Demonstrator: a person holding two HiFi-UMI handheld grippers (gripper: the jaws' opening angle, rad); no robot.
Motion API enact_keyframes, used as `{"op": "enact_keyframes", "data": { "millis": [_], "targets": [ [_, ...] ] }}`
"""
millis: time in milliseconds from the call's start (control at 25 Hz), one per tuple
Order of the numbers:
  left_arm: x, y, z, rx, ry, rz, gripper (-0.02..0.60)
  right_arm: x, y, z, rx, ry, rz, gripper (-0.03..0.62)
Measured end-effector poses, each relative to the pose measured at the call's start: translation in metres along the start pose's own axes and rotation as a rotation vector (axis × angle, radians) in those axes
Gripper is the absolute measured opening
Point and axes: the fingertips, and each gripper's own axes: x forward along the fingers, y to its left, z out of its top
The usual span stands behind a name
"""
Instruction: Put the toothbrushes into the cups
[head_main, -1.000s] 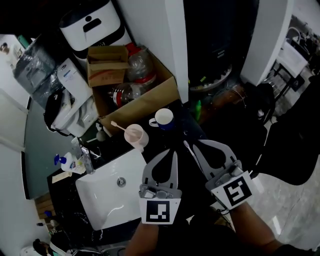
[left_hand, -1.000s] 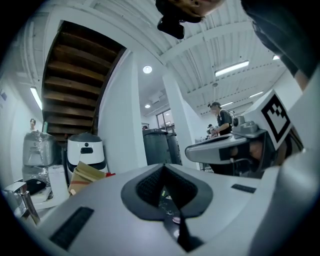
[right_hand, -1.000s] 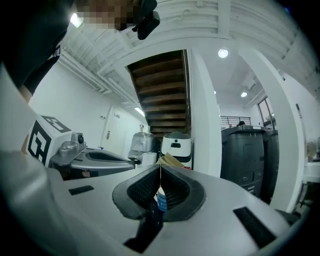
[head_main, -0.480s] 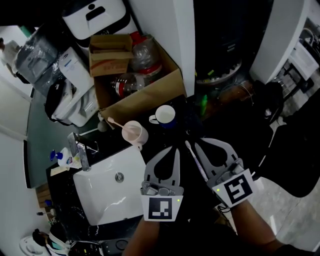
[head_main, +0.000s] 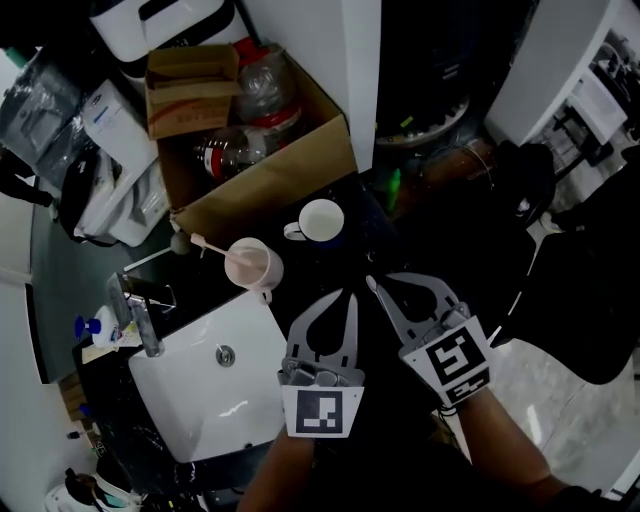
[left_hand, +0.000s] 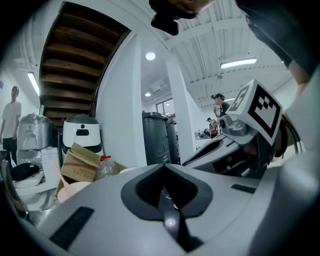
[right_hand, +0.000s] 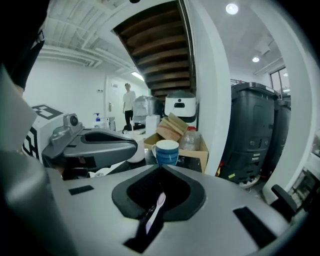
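Right gripper (head_main: 378, 288) has its jaws pressed together on a slim pale pink-and-white toothbrush (right_hand: 156, 207), which lies lengthwise in the seam between them, so the brush points the same way as the gripper, a hold that seems meant to let it be aimed and tipped into an opening. That opening is most likely the white mug with blue stripes (head_main: 321, 220), which stands upright on the black countertop (head_main: 345, 262) just ahead of the jaws, mouth up and, as far as the head view shows, with nothing in it. Beside the mug, nearer the white rectangular sink (head_main: 200, 385), stands the pale pink plastic cup (head_main: 250, 265); a second toothbrush with a pink handle (head_main: 208, 245) already leans out of it, so that half of the job looks done. Left gripper (head_main: 350, 297) hangs just beside the right one with its jaws closed together and nothing that I can make out between them, apparently parked out of the way. Behind both cups sits an open brown cardboard box (head_main: 270, 195) of plastic bottles, close enough to crowd a high approach.
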Motion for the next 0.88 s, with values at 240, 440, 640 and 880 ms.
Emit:
{"op": "enact_keyframes", "data": {
  "millis": [240, 440, 640, 880],
  "targets": [
    [0.008, 0.005, -0.017, -0.023, 0.011, -0.017, 0.009, 0.023, -0.002, -0.024, 0.04, 0.152, 0.016, 0.034],
    [0.01, 0.013, -0.029, -0.008, 0.026, -0.022, 0.009, 0.042, 0.0, -0.043, 0.05, 0.287, 0.044, 0.034],
    [0.013, 0.02, -0.043, -0.032, 0.03, -0.024, 0.009, 0.048, -0.004, -0.067, 0.032, 0.479, 0.06, 0.035],
    [0.016, 0.025, -0.053, -0.076, 0.033, -0.034, 0.009, 0.053, 0.0, -0.076, 0.044, 0.597, 0.062, 0.045]
  ]
}}
